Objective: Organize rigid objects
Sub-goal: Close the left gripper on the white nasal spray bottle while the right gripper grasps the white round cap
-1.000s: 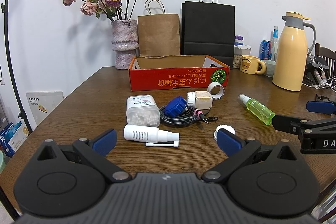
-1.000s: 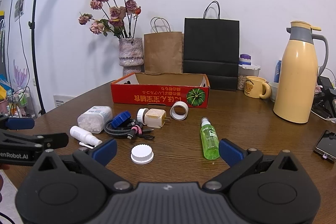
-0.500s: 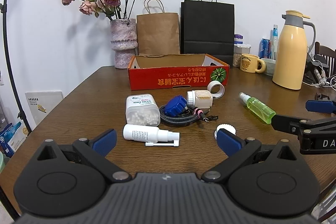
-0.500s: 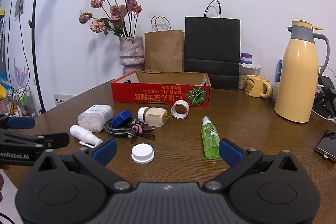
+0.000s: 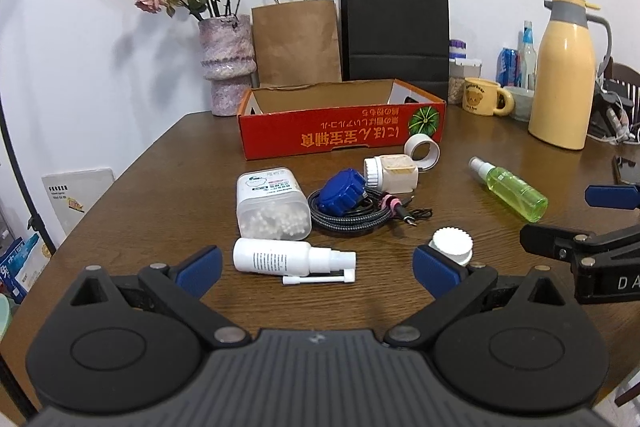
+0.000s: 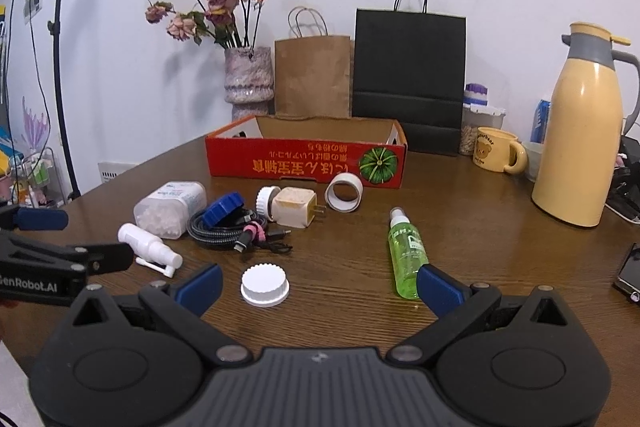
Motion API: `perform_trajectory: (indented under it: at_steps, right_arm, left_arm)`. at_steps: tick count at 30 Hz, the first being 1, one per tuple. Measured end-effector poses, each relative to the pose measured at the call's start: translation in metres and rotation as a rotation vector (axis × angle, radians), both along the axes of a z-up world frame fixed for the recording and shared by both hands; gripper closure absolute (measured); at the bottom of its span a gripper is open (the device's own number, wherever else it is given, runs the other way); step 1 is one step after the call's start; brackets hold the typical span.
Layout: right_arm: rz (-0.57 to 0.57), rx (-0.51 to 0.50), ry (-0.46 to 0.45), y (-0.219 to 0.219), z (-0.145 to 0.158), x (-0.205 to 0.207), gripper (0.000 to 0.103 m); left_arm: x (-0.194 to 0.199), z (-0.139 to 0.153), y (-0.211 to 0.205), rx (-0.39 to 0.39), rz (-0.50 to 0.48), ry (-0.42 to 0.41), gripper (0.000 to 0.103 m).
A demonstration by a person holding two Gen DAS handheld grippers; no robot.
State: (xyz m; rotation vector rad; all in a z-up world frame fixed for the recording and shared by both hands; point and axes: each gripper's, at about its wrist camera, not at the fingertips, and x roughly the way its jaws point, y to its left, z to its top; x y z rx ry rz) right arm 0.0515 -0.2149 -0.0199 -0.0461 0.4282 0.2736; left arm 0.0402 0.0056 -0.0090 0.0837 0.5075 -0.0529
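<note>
An open red cardboard box (image 5: 340, 137) (image 6: 306, 157) stands at the table's middle back. In front of it lie a clear tub of white beads (image 5: 272, 205) (image 6: 172, 207), a white spray bottle (image 5: 290, 259) (image 6: 150, 247), a coiled cable with a blue cap (image 5: 344, 203) (image 6: 226, 221), a beige plug (image 5: 394, 173) (image 6: 294, 209), a tape ring (image 5: 422, 151) (image 6: 344, 193), a white lid (image 5: 452, 245) (image 6: 265, 285) and a green spray bottle (image 5: 510, 193) (image 6: 406, 255). My left gripper (image 5: 316, 271) is open just short of the white bottle. My right gripper (image 6: 318, 287) is open, the lid between its fingers' line.
Behind the box stand a vase of dried roses (image 5: 228, 67), a brown paper bag (image 5: 296, 43) and a black bag (image 5: 396, 31). A yellow thermos (image 6: 584, 131), a mug (image 6: 496, 155) and a phone (image 6: 630, 273) occupy the right side.
Both grippers have edged slightly forward and lower toward the objects; nothing on the table has moved, and both stay open.
</note>
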Motion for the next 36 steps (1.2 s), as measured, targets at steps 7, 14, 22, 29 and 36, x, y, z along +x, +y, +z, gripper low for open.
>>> perform_trajectory:
  at_steps: [7, 14, 22, 29, 36]
  right_arm:
    - [0.002, -0.011, 0.027, 0.004, -0.006, 0.019, 0.000]
    - [0.022, -0.026, 0.069, 0.012, -0.012, 0.041, 0.000]
    - [0.049, -0.052, 0.104, 0.024, -0.018, 0.057, 0.000]
    - [0.047, -0.063, 0.123, 0.027, -0.021, 0.065, 0.000]
    - [0.057, -0.074, 0.139, 0.032, -0.024, 0.072, 0.000]
  left_arm:
    - [0.034, -0.009, 0.009, 0.021, 0.004, 0.079, 0.000]
    - [0.060, -0.020, 0.013, 0.036, 0.016, 0.155, 0.000]
    - [0.080, -0.025, 0.013, 0.040, 0.017, 0.212, 0.000]
    - [0.092, -0.033, 0.016, 0.032, 0.015, 0.247, 0.000]
    - [0.098, -0.039, 0.022, -0.013, 0.017, 0.273, 0.000]
